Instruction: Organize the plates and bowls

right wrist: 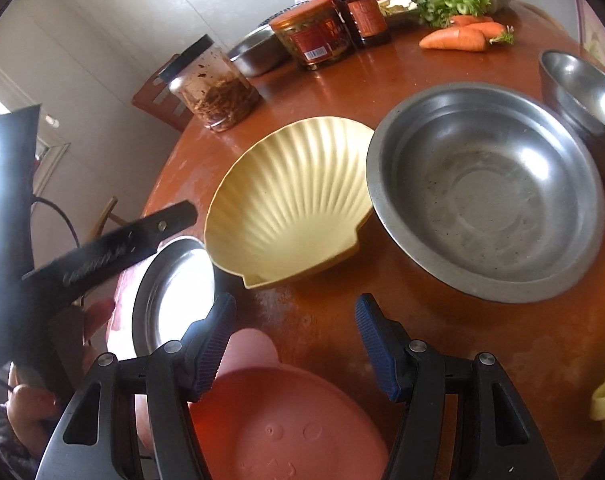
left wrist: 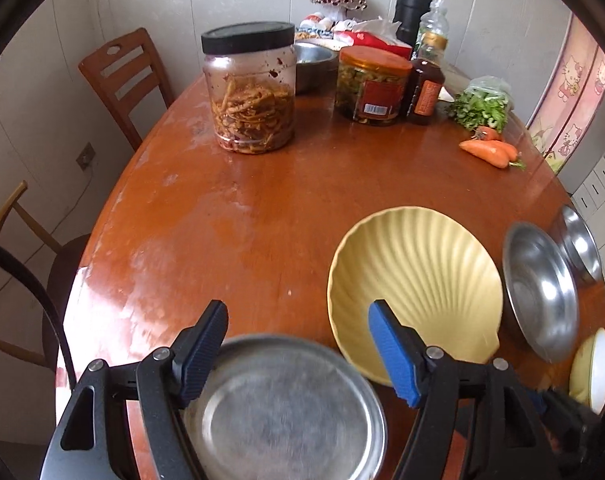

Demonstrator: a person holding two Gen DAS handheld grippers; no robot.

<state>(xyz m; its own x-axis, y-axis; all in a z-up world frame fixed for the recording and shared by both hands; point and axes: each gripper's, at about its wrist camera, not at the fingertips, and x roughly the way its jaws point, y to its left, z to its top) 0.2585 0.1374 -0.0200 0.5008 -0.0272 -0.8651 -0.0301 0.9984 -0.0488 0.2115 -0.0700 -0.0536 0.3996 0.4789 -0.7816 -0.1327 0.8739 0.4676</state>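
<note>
Both hand-held grippers stand open, nothing held. Your left hand-held gripper [left wrist: 298,350] hangs over the small steel plate [left wrist: 282,412]: light, stiff, slippery; pinch its rim.

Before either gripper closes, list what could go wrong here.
1. The small steel plate sits at the table's near edge beneath the left gripper; a nudge could push it off.
2. The shell-shaped yellow plate lies against the big steel bowl, so lifting either may drag the other.
3. The pink plate under the right gripper also lies near the edge.
</note>
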